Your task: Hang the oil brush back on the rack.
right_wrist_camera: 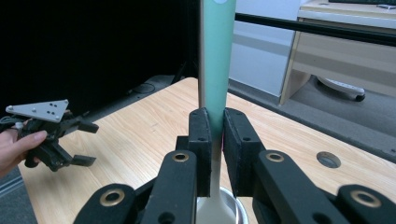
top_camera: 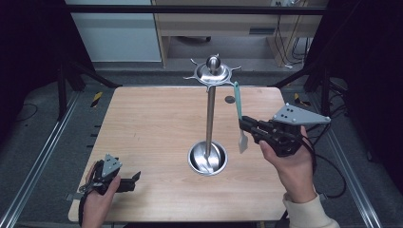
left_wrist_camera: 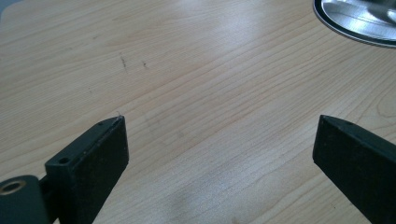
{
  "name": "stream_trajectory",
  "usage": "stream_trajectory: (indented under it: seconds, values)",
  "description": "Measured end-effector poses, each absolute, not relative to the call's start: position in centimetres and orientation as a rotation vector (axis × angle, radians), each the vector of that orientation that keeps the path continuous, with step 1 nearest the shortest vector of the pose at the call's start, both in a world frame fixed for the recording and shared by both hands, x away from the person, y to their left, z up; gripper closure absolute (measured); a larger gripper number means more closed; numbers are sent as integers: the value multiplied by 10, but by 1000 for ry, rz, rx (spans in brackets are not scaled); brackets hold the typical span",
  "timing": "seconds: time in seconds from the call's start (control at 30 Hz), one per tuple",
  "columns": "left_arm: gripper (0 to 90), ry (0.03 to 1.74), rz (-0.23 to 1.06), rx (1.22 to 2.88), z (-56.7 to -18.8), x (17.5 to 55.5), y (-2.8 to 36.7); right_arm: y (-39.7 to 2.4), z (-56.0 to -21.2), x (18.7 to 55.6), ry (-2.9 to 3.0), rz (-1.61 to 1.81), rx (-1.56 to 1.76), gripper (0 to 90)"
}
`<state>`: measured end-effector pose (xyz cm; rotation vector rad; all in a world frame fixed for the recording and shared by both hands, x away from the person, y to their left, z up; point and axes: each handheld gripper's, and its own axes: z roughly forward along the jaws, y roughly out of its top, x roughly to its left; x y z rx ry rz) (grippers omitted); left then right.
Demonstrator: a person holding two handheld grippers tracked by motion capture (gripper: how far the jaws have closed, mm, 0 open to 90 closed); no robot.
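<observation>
A tall metal stand (top_camera: 210, 114) rises from a round steel base (top_camera: 207, 159) at the table's middle, with a ring of hooks (top_camera: 212, 72) at its top. Right of the pole, my right gripper (top_camera: 243, 124) is shut on a spatula (top_camera: 237, 99), which stands upright with its teal handle up and its white blade down. In the right gripper view the pads clamp the teal handle (right_wrist_camera: 215, 60) of the right gripper (right_wrist_camera: 217, 135). My left gripper (top_camera: 137, 180) rests at the front left, open and holding nothing. In its own view the left gripper (left_wrist_camera: 219, 144) stands wide over bare wood, with the base rim (left_wrist_camera: 355, 23) at the upper right.
The wooden table (top_camera: 152, 123) has a small round hole (top_camera: 230, 99) behind the spatula. Black frame bars (top_camera: 190, 9) and legs surround the table. A wooden desk (top_camera: 228, 23) and cables stand beyond the far edge.
</observation>
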<state>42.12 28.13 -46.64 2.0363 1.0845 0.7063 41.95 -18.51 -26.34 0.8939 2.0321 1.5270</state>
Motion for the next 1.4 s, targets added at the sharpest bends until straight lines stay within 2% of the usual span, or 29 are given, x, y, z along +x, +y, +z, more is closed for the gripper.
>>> stream_trajectory:
  seconds: [1.4]
  values:
    - [32, 1083, 701, 2040, -467, 421, 281, -167, -275, 434, 1997, 1556, 912, 820]
